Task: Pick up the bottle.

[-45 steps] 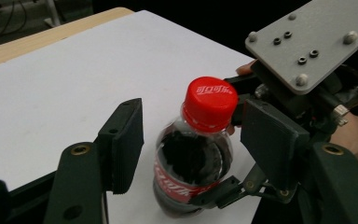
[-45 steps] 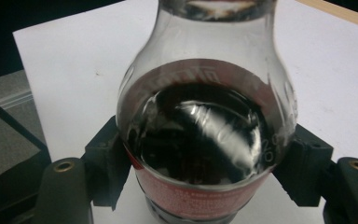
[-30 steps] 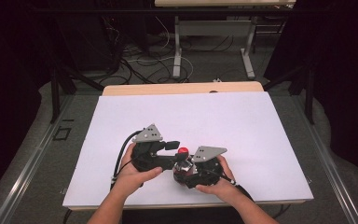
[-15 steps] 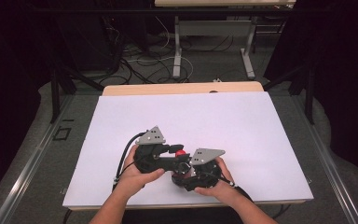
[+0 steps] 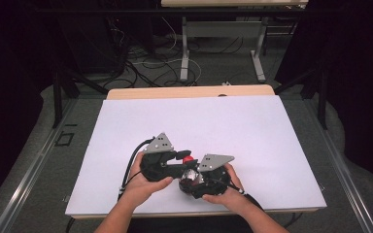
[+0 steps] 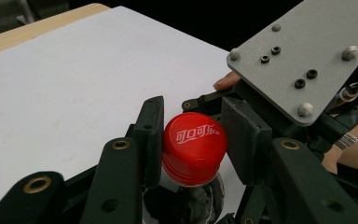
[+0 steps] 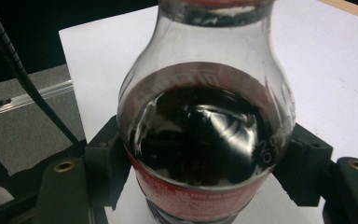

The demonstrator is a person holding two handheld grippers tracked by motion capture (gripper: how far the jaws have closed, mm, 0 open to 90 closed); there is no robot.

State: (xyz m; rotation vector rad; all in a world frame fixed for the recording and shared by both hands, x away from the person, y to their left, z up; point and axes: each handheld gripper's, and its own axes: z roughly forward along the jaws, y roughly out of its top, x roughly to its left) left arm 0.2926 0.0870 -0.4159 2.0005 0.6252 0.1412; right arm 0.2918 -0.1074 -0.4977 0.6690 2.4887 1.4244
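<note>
At the table's point(image 5: 272, 126) near edge, right gripper point(image 7: 200, 186) clamps the cola bottle point(image 7: 200, 140); left gripper point(image 6: 193, 140), just closed, pinches its red cap point(image 6: 193, 147), likely ready for twisting.

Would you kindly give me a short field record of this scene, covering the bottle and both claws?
item: cola bottle, dark drink inside, red label
cap: red screw cap, on
left claw: jaws just closed, pads pressing the cap's sides
right claw: shut on the bottle's body at the label
surface: white table

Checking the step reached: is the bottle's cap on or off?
On. The red cap sits on the bottle, with the left gripper shut on it.
</note>
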